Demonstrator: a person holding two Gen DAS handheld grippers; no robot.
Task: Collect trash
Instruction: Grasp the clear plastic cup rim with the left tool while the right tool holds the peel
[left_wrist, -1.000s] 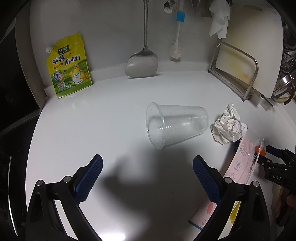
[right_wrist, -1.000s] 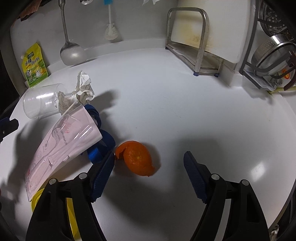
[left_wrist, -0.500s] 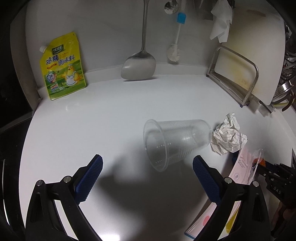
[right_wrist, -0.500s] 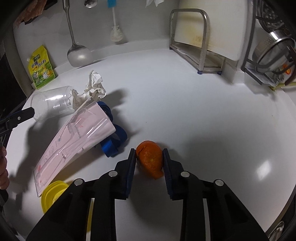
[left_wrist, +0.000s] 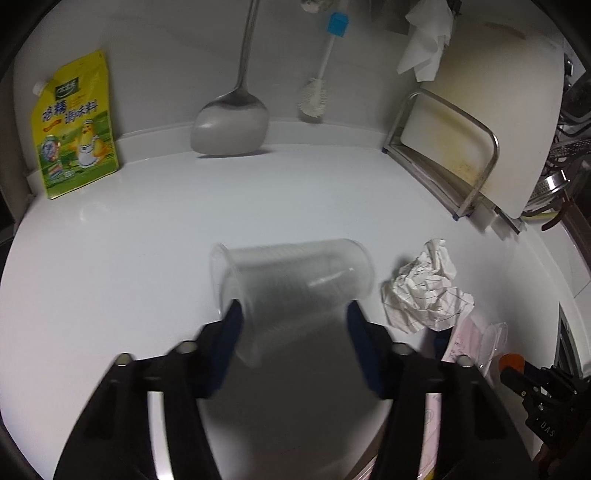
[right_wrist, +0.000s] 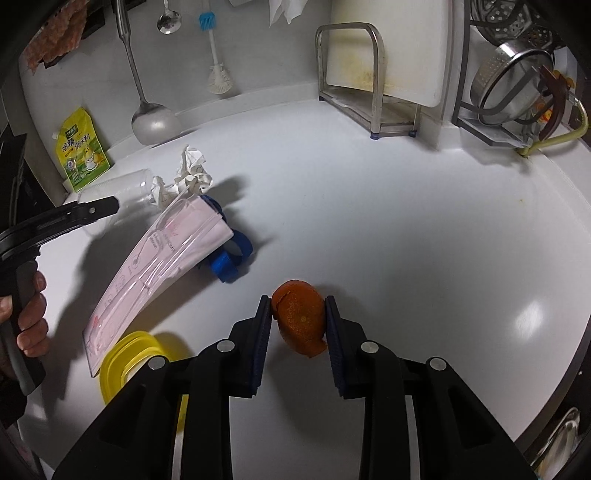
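A clear plastic cup (left_wrist: 295, 273) lies on its side on the white counter (left_wrist: 147, 240), rim to the left. My left gripper (left_wrist: 293, 319) straddles it; the jaws are closing and both blue pads (left_wrist: 232, 325) touch the cup's wall. The right wrist view shows my right gripper (right_wrist: 298, 314) shut on an orange peel (right_wrist: 301, 321) just above the counter. A crumpled sheet of paper (left_wrist: 424, 291) lies right of the cup. A pink plastic package (right_wrist: 159, 258) leans on a blue object (right_wrist: 229, 258).
A yellow lid (right_wrist: 125, 362) sits at the counter's near edge. Along the back wall are a yellow pouch (left_wrist: 74, 129), a metal spatula (left_wrist: 229, 125) and a brush (left_wrist: 314, 99). A cutting-board rack (left_wrist: 443, 158) and a steel colander (right_wrist: 517, 85) stand to the right.
My left gripper moved forward over the cup and its jaws narrowed from wide open onto it. My right gripper closed around the orange peel and holds it.
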